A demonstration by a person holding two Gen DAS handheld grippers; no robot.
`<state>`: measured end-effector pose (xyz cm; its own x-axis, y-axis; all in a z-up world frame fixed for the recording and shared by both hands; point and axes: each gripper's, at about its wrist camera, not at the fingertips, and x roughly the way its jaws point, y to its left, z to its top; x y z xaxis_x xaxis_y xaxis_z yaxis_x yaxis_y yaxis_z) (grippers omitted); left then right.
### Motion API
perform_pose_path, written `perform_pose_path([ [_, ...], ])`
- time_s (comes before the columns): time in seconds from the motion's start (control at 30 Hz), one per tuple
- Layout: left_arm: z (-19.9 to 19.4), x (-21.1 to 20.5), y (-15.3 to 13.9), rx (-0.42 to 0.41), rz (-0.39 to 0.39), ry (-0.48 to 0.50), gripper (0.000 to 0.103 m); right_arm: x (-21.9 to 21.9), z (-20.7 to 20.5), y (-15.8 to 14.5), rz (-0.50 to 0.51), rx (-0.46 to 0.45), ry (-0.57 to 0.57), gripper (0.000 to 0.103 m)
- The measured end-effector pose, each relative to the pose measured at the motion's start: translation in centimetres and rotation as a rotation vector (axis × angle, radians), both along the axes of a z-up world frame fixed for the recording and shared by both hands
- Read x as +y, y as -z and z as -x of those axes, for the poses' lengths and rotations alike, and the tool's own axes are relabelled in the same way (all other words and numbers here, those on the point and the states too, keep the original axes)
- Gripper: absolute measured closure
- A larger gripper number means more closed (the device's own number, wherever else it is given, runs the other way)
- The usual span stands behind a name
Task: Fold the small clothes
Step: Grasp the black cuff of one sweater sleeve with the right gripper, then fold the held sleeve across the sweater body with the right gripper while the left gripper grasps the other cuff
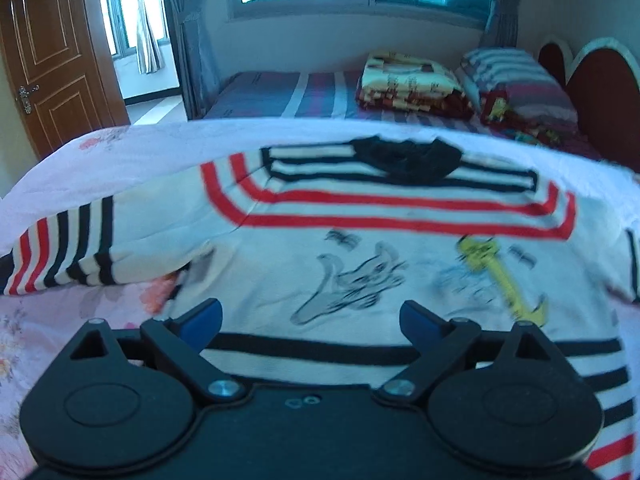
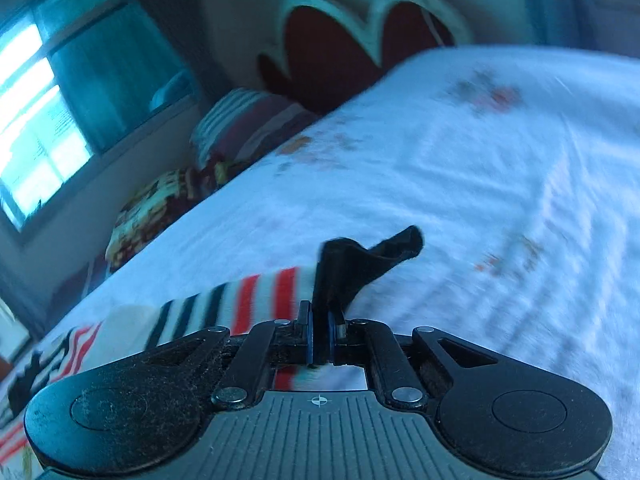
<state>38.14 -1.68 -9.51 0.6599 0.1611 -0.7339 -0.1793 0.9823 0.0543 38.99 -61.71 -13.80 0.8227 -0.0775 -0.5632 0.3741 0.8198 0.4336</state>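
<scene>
A small white sweater (image 1: pixel 360 248) with red and black stripes, a black collar and cartoon prints lies spread on the pale floral bedsheet (image 1: pixel 132 144). Over its lower hem my left gripper (image 1: pixel 310 320) stands open, its blue fingertips (image 1: pixel 206 316) wide apart with nothing pinched. One striped sleeve (image 1: pixel 68 248) stretches out to the left. In the right wrist view my right gripper (image 2: pixel 320 334) is shut on the sleeve's black cuff (image 2: pixel 360 258), which sticks up above the pads. The striped sleeve (image 2: pixel 240 304) trails away to the left of it.
A second bed (image 1: pixel 288 96) with a striped cover stands behind, bearing a folded patterned blanket (image 1: pixel 412 80) and a striped pillow (image 1: pixel 516 80). A red headboard (image 1: pixel 600 92) is at right, a wooden door (image 1: pixel 52 52) at left. Bare floral sheet (image 2: pixel 500 160) spreads right of the cuff.
</scene>
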Motion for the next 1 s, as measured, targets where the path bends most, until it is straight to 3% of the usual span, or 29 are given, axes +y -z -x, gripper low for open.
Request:
perform_pose_path([
  [0.07, 0.2, 1.2, 0.3, -0.011, 0.011, 0.008, 0.009, 1.9, 0.2, -2.4, 0.012, -0.085, -0.056, 0.097],
  [0.2, 0.1, 3.2, 0.7, -0.034, 0.006, 0.024, 0.009, 8.2, -1.3, -5.0, 0.037, -0.099, -0.251, 0.097],
  [0.3, -0.4, 5.3, 0.9, -0.039, 0.048, 0.017, 0.009, 14.7, -2.1, -5.6, 0.042, -0.094, -0.382, 0.097],
  [0.53, -1.1, 10.2, 0.7, -0.047, 0.098, 0.035, 0.014, 30.2, -4.3, -3.2, 0.048, -0.03, -0.574, 0.097],
  [0.77, -1.5, 13.0, 1.0, -0.047, 0.157, 0.066, 0.021, 38.5, -5.9, 0.1, 0.055, 0.039, -0.683, 0.097],
  [0.83, -1.7, 13.3, 1.0, -0.047, 0.169, 0.071, 0.021, 39.6, -6.0, 0.8, 0.058, 0.057, -0.729, 0.086],
  [0.87, -1.8, 13.3, 1.1, -0.047, 0.178, 0.075, 0.021, 40.2, -5.7, 0.8, 0.068, 0.026, -0.75, 0.062],
  [0.9, -1.9, 13.3, 1.1, -0.047, 0.189, 0.082, 0.021, 40.5, -5.6, 0.6, 0.058, 0.014, -0.774, 0.054],
  [1.0, -2.7, 12.6, 1.1, -0.045, 0.252, 0.124, 0.021, 39.6, -3.8, -0.5, 0.062, -0.051, -0.7, 0.054],
])
